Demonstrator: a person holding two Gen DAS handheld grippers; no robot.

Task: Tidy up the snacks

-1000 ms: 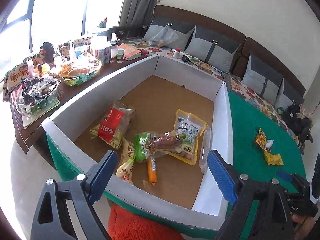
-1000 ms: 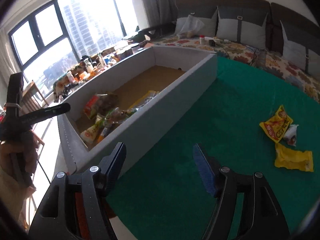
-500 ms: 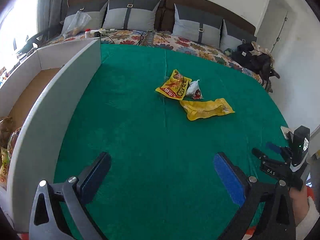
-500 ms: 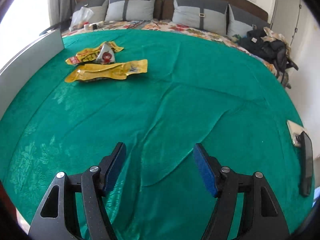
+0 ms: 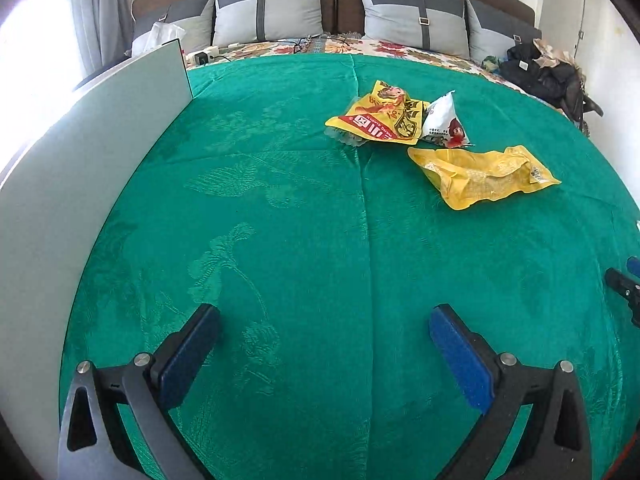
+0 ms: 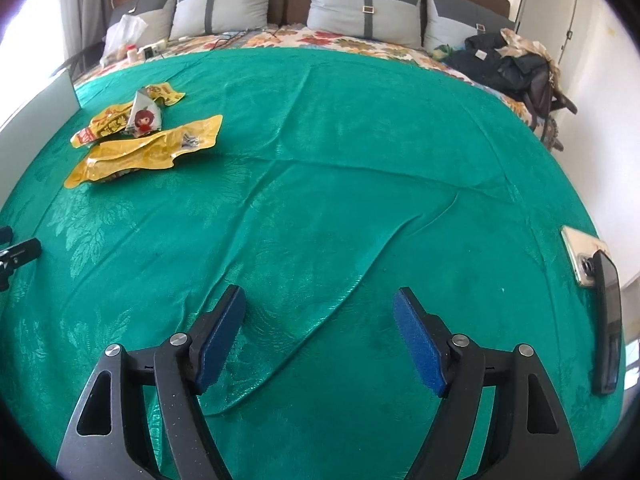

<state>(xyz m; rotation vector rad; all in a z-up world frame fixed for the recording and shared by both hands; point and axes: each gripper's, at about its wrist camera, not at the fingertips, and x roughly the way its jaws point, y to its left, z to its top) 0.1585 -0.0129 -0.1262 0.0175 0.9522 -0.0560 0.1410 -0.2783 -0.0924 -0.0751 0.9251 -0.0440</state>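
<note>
Three snacks lie together on the green cloth: a yellow-and-red packet (image 5: 378, 121), a small white pouch (image 5: 444, 121) and a plain yellow packet (image 5: 484, 174). In the right wrist view they lie far left: the yellow-and-red packet (image 6: 105, 125), the white pouch (image 6: 144, 118), the plain yellow packet (image 6: 148, 152). My left gripper (image 5: 324, 318) is open and empty, well short of them. My right gripper (image 6: 320, 298) is open and empty over bare cloth. The white box wall (image 5: 80, 152) stands at the left.
Two phones (image 6: 600, 284) lie at the table's right edge. A sofa with grey cushions (image 5: 268, 12) and a dark bag (image 5: 548, 76) sit behind the table. The cloth is wrinkled (image 6: 360, 240) in front of my right gripper.
Both grippers have swung right, away from the box of snacks, and now face the green cloth. The three loose snacks have come closer in the left wrist view. Both stay open.
</note>
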